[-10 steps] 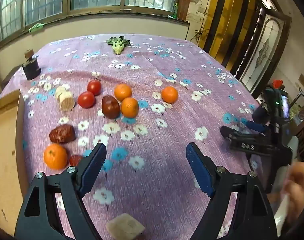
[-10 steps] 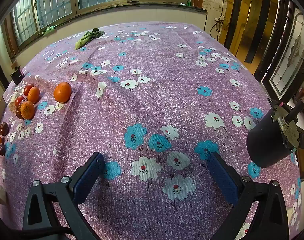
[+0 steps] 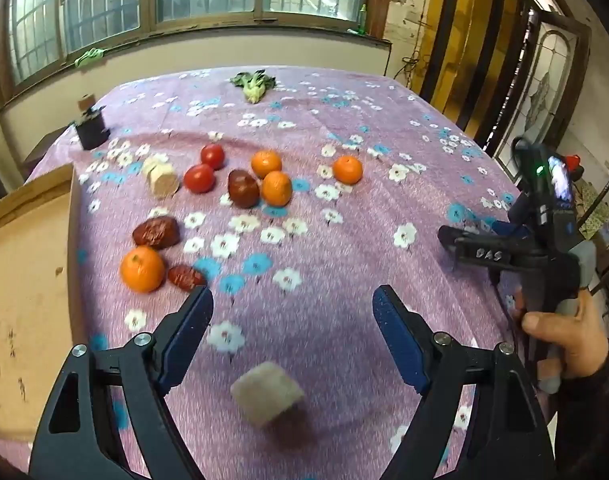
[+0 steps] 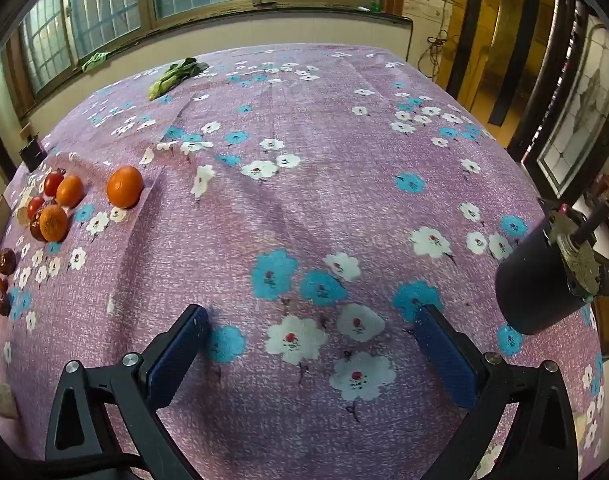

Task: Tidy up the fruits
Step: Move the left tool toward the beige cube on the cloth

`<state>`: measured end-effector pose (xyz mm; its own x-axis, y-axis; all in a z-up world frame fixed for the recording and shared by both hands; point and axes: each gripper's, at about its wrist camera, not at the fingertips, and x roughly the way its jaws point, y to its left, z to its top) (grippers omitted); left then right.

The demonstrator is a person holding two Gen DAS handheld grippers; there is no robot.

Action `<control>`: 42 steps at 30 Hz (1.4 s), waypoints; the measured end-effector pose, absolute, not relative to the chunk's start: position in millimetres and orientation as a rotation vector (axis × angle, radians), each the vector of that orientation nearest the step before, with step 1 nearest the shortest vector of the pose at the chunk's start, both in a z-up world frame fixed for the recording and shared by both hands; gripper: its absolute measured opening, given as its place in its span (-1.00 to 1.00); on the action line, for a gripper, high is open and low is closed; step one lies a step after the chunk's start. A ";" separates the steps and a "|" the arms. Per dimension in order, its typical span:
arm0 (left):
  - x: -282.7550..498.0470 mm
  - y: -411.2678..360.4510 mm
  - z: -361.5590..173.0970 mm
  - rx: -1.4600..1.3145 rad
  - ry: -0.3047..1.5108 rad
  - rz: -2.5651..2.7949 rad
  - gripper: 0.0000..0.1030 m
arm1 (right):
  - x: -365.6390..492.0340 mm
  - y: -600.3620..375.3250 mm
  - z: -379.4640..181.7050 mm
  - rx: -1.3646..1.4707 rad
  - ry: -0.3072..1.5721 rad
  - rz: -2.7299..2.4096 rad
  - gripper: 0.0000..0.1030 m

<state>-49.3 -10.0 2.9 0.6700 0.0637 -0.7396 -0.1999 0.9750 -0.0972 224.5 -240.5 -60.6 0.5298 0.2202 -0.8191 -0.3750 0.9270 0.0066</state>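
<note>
Fruit lies scattered on the purple flowered cloth (image 3: 344,264): several oranges, one nearest (image 3: 142,269) and one apart (image 3: 347,169), two tomatoes (image 3: 199,178), and dark red dates (image 3: 156,233). My left gripper (image 3: 292,304) is open above the cloth, to the right of the nearest orange, nothing between its fingers. A beige block (image 3: 267,398) lies just below it. My right gripper (image 4: 310,322) is open over bare cloth, far right of the fruit; the lone orange (image 4: 125,186) is at its left. A hand (image 3: 564,340) holds the right gripper's body (image 3: 504,256).
A wooden tray (image 3: 24,280) sits at the left edge. A cut beige root piece (image 3: 163,180) lies by the tomatoes. A leafy green (image 3: 253,82) lies at the far side, a small dark box (image 3: 91,130) far left. A black cylinder (image 4: 540,276) stands at the right edge.
The left wrist view has pulled back slightly, so the beige block shows more fully between the fingers. The right wrist view is nearly unchanged.
</note>
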 end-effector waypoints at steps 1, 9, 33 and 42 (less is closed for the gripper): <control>-52.0 -10.0 2.4 -0.173 0.827 0.159 0.60 | 218.6 -244.3 -53.0 -0.117 0.927 0.391 0.92; -63.7 -6.9 11.6 -0.148 0.815 0.222 0.60 | 202.8 -231.2 -15.2 0.178 0.934 0.675 0.97; -94.4 15.3 20.0 -0.134 0.786 0.345 0.60 | 117.6 -153.0 29.2 -0.312 0.815 0.874 0.98; -101.1 17.3 9.0 -0.129 0.822 0.375 0.60 | 103.7 -143.0 28.7 -0.455 0.717 0.822 0.98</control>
<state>-101.1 17.3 9.0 0.6193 0.2757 -0.7352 -0.3748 0.9266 0.0317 103.7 -143.0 28.7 0.4715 0.4989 -0.7272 -0.7884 0.6079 -0.0942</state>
